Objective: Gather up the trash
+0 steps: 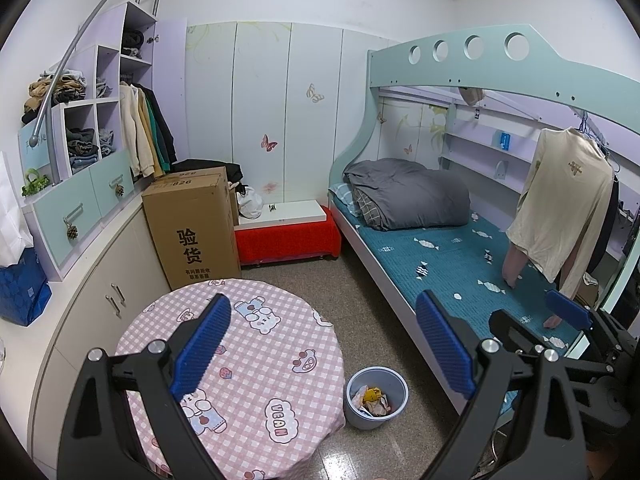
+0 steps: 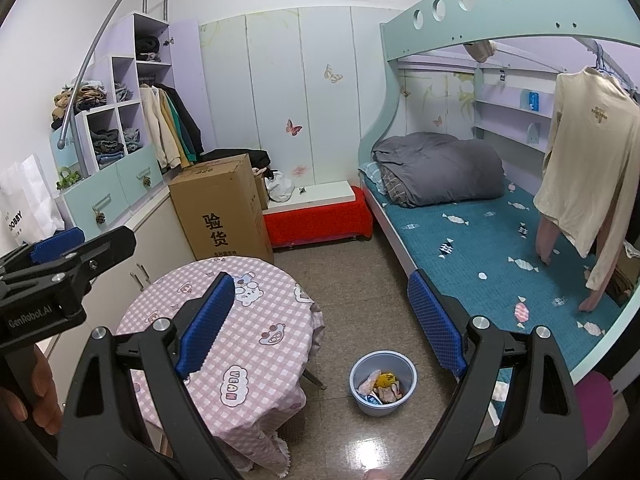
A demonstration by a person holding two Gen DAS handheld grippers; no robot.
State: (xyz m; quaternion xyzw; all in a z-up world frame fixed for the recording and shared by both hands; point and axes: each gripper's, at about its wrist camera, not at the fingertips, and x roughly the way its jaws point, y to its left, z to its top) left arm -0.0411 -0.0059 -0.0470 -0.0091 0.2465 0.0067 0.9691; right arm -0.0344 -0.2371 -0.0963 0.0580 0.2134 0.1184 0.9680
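Blue bin (image 2: 383,383) of trash (image 2: 380,387) — below, between right gripper (image 2: 320,320) fingers (image 2: 436,322).

Small bedroom: white panelled wall (image 1: 260,92) with butterfly decals, speckled grey tiled floor (image 1: 360,300), mint-green wooden bunk bed (image 1: 460,64), lilac shelving unit (image 1: 100,92).

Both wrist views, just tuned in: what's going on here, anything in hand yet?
Nothing is held. The left gripper and right gripper both stand open and empty, raised over a round table with a pink checked cloth. On the floor between the table and the bed sits a small bin with crumpled wrappers already inside. No loose trash shows on the tabletop or on the floor around the bin.
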